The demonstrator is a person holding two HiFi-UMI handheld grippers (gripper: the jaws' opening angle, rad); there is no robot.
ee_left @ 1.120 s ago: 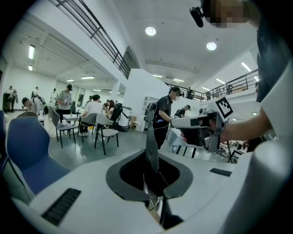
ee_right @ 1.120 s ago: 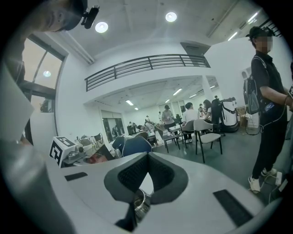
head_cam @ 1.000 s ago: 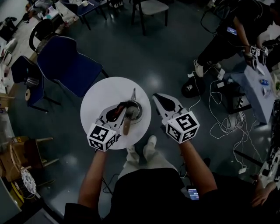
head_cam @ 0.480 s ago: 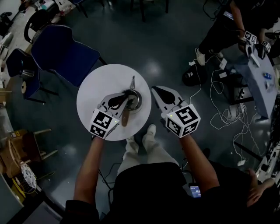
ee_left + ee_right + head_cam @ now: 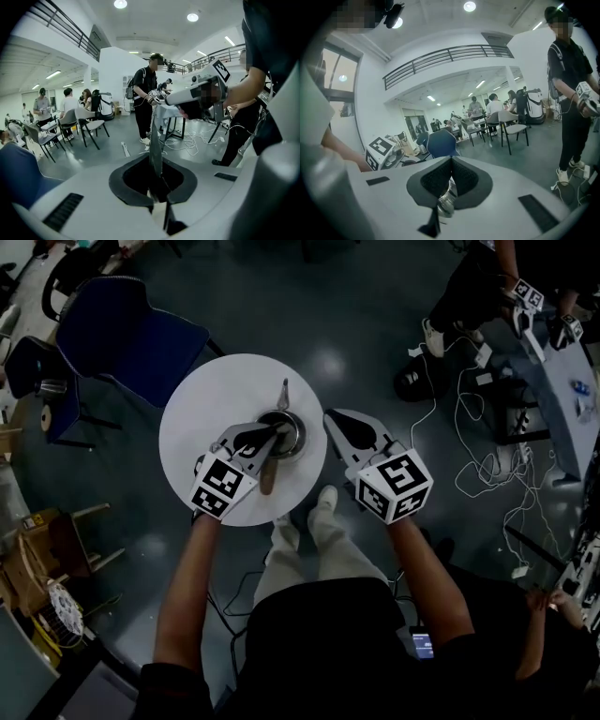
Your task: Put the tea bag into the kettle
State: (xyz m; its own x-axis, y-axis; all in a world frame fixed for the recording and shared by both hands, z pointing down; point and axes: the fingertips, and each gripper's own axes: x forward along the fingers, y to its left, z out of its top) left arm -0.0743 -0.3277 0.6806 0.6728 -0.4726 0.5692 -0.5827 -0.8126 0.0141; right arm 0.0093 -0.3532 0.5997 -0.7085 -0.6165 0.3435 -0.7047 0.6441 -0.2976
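Note:
A metal kettle (image 5: 292, 435) stands with its top open on a round white table (image 5: 202, 409); its spout points away and its wooden handle (image 5: 267, 474) points toward me. My left gripper (image 5: 273, 432) hovers over the kettle's opening. In the left gripper view the gripper (image 5: 158, 190) is shut on a thin flat tea bag (image 5: 154, 145) seen edge-on. My right gripper (image 5: 331, 417) hangs just off the table's right edge. It (image 5: 451, 163) is shut, and a shiny metal piece (image 5: 446, 202), apparently the kettle lid, sits between its jaws.
A blue chair (image 5: 122, 334) stands behind the table at the left. Cables (image 5: 469, 456) lie on the floor to the right, near a person and a desk (image 5: 548, 381). My own shoes (image 5: 323, 502) are under the table's near edge.
The head camera has shifted, so the table sits higher in the frame. The left gripper's tips have crept slightly further over the kettle's opening. The right gripper holds its place.

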